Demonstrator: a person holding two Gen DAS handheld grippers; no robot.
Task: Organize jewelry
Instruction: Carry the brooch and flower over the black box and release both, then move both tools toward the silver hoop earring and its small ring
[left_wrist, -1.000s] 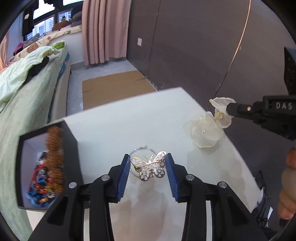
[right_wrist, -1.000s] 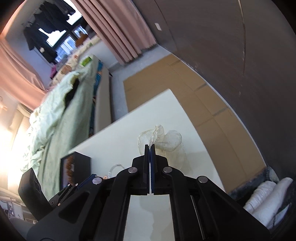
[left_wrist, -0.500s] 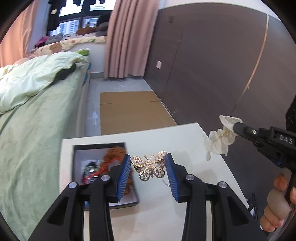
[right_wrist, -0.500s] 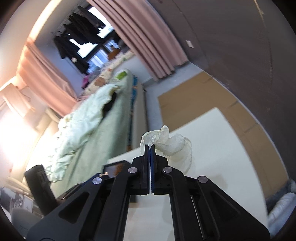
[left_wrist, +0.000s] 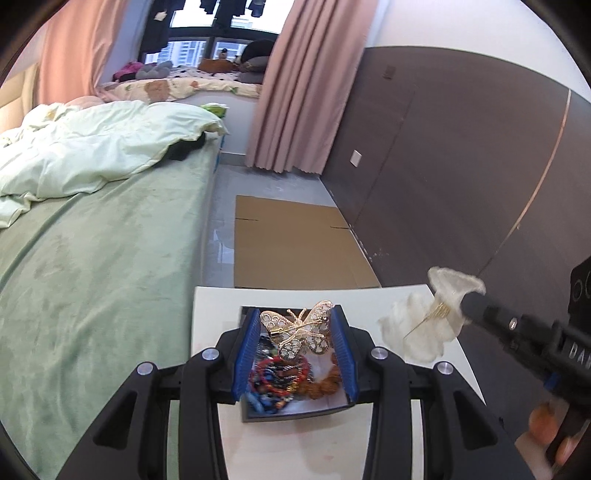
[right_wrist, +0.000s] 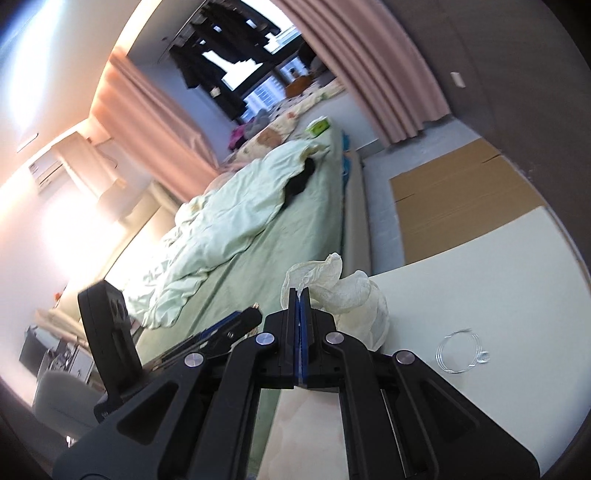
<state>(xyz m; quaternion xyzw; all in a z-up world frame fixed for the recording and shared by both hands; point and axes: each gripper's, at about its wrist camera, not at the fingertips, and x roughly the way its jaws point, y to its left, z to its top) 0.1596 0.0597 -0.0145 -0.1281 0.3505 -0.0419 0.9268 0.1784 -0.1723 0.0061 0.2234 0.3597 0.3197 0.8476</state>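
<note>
Grippers: two, black frames with blue ribbed pads; one per hand.
Left gripper (left_wrist: 295, 332): fingers (left_wrist: 245, 354) partly apart, clamped on the wing edges of one butterfly brooch (left_wrist: 297, 328).
Butterfly brooch: one; gold-coloured metal, openwork wings with round cut-outs, a pin bar across the back. Held in the air directly over the jewelry box (left_wrist: 295, 410).
Right gripper (right_wrist: 300, 314): fingers together, clamped on one flower ornament (right_wrist: 343, 295).
Flower ornament: one; sheer off-white fabric petals, crinkled, with thin gold wire at the centre. Held above the worktop (right_wrist: 498, 295), to the right of the box in the left wrist view.
Jewelry box: one; dark rectangular walls, pale floor, open top. Stands on the worktop near the edge facing the bed (left_wrist: 92, 277).
Box contents: a tangle of bead strings in red, blue and mixed colours, plus one strand of rough brown beads; exact count cannot be told.
Wire ring (right_wrist: 460, 350): one; thin silver hoop with a small loop beside it, lying flat on the worktop, well apart from the box.
Worktop: one; smooth, white, rectangular.
Writing: white letters "DA" legible on the right gripper body in the left wrist view; the remainder is cut off.
Hand (left_wrist: 550, 439): one in view, fingertips wrapped on the right gripper's handle.
Cardboard sheet (left_wrist: 295, 243): one; flat, brown, on the floor beyond the worktop.
</note>
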